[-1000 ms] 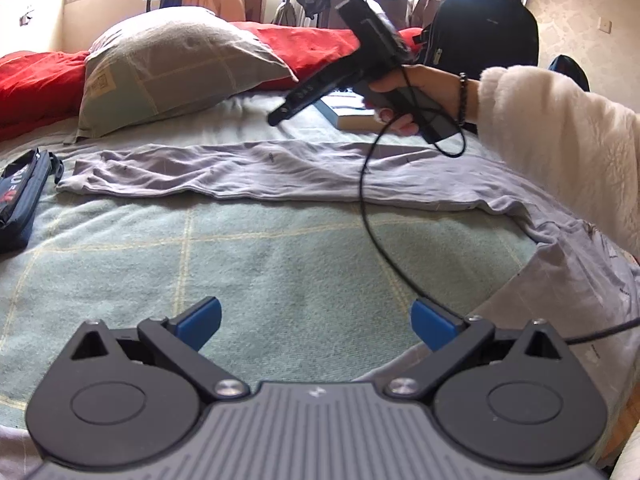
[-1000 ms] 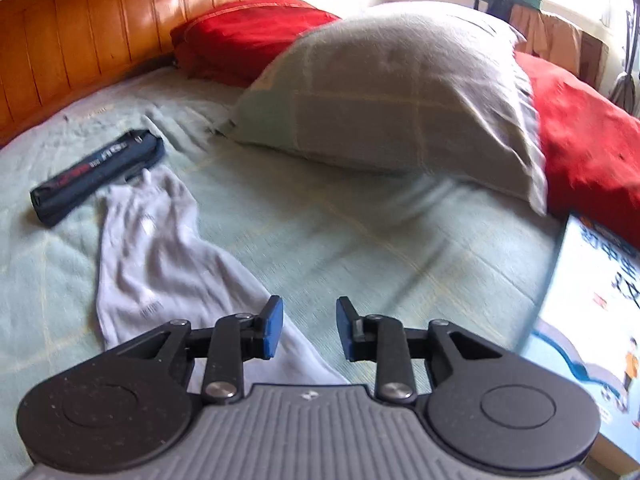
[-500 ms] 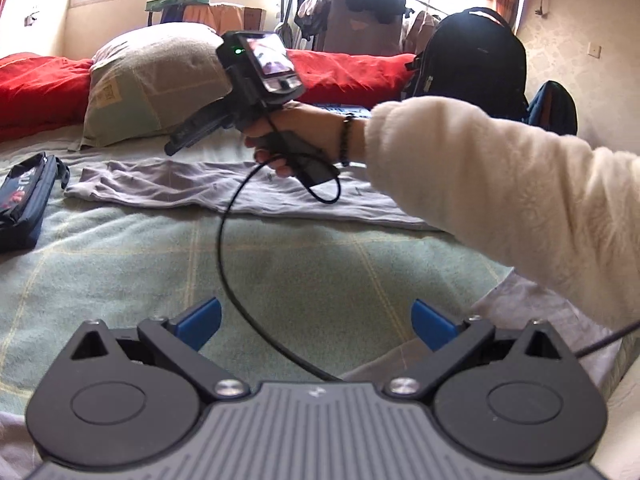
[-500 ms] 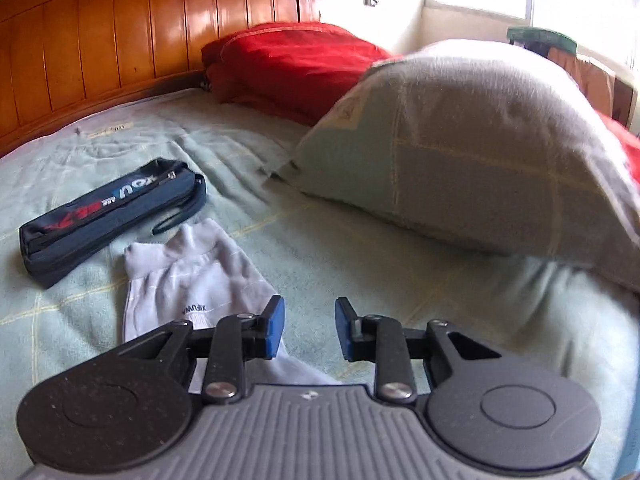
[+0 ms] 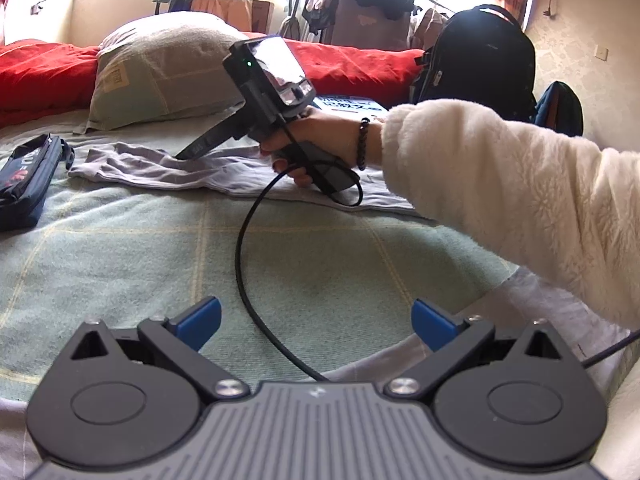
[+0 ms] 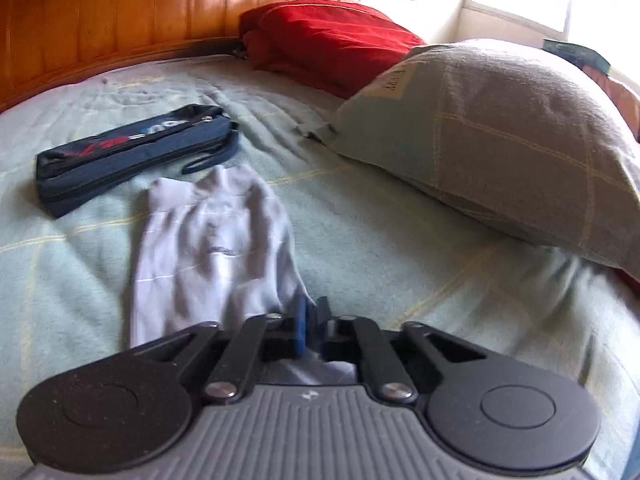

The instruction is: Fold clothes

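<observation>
A pale grey garment (image 5: 160,168) lies stretched across the green checked bed, and its near end (image 5: 520,312) reaches the right of my left gripper. My left gripper (image 5: 316,320) hovers low over the blanket, open, nothing between its blue pads. In the left wrist view a hand holds my right gripper (image 5: 192,152) with its tip down on the garment's far leg. In the right wrist view the right gripper (image 6: 308,328) is shut on the right edge of that grey garment (image 6: 212,248), with fabric showing behind the pads.
A dark blue pouch (image 6: 128,156) lies just beyond the garment's end, also at far left (image 5: 24,184). A green pillow (image 6: 500,136), red blanket (image 6: 328,36), wooden headboard (image 6: 120,12), book (image 5: 352,104) and black backpack (image 5: 480,60) ring the bed. A black cable (image 5: 248,280) loops over the blanket.
The right gripper has travelled left along the garment towards its far end, dropped onto the cloth and gone from open to shut. The left gripper has stayed put and open.
</observation>
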The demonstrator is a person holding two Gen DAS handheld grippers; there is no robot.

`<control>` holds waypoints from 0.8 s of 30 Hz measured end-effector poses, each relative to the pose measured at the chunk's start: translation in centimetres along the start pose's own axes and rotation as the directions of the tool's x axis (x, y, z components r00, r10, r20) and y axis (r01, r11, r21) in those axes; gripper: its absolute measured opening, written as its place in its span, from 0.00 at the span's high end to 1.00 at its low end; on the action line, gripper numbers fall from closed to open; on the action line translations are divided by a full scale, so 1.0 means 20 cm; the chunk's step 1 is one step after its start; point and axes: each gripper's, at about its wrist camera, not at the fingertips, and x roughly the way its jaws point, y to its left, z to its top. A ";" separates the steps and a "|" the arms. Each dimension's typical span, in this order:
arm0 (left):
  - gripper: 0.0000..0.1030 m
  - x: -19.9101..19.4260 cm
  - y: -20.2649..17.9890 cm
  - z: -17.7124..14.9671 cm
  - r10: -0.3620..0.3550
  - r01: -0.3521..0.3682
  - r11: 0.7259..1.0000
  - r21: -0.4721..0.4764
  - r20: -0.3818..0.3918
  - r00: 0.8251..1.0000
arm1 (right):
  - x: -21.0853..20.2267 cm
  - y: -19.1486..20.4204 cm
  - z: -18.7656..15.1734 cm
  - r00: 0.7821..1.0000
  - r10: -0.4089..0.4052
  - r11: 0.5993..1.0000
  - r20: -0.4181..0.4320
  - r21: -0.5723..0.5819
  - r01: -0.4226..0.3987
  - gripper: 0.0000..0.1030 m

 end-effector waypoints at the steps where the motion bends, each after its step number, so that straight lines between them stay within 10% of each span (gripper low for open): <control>1: 0.02 0.00 0.00 0.00 -0.004 0.004 1.000 -0.001 0.001 1.000 | -0.01 -0.01 0.01 1.000 -0.007 1.000 -0.003 0.010 0.007 0.96; 13: 0.02 -0.13 -0.05 0.07 -0.018 0.018 1.000 -0.005 0.027 0.999 | -0.25 -0.13 0.04 0.992 -0.088 0.994 -0.091 0.059 0.094 0.52; 24: 0.02 0.01 -0.03 0.34 0.075 -0.075 0.997 -0.008 -0.047 0.996 | -1.13 -0.48 -0.61 0.942 -0.223 0.910 -0.250 0.293 0.293 0.08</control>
